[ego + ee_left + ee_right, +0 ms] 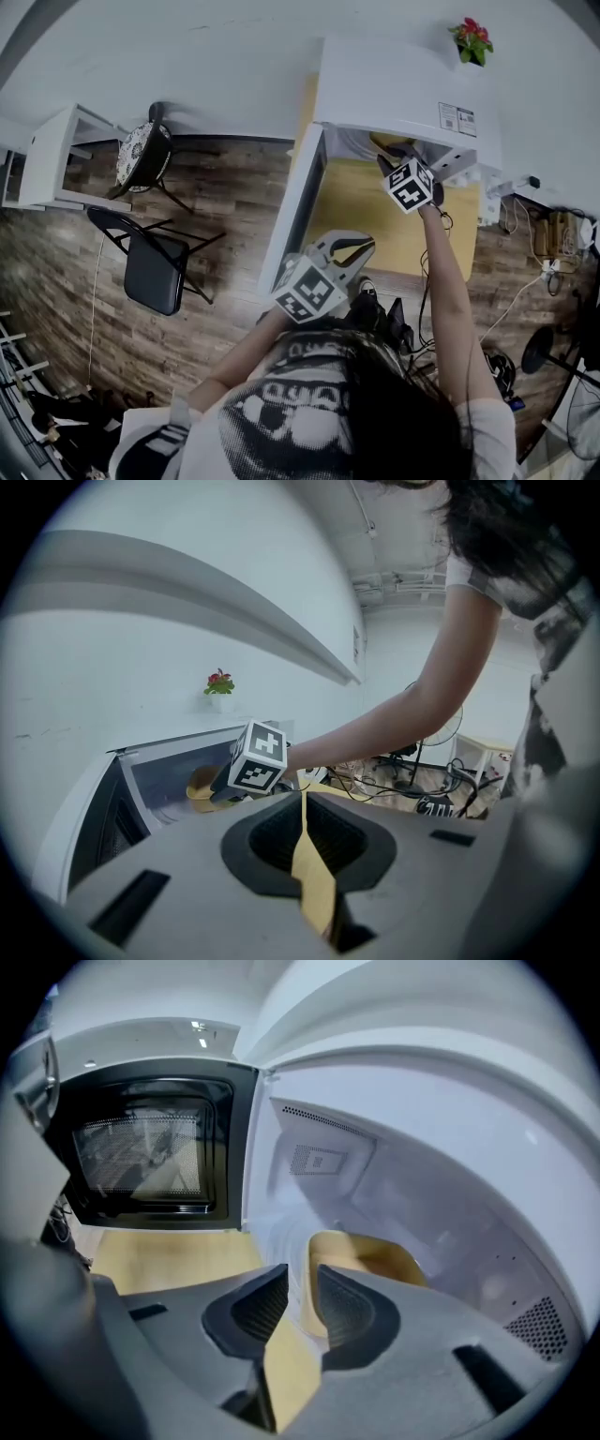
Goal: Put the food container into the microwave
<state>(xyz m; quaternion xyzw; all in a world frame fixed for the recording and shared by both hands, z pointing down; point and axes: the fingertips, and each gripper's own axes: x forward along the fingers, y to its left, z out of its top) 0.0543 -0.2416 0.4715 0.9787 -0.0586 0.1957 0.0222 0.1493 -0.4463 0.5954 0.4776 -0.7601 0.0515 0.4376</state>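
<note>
Since the microwave (394, 89) has its door (292, 208) swung open at the far left, the cavity is free to load, and the step in hand looks like the placing itself. Next along, the left gripper (302, 808) hangs over the table (375, 230) in front, its 2 jaws all but together, with only a sliver between them and nothing held. Further right, the right gripper (292, 1274) reaches into the cavity with its jaws a narrow gap apart. The food container (375, 1258) appears to sit on the cavity floor, its near wall lined up with that gap. Pale floor shows beside the wall, so I judge the grip loose rather than pinching. The next move calls for drawing straight back clear of the rim without dragging it, then pushing the door shut.
</note>
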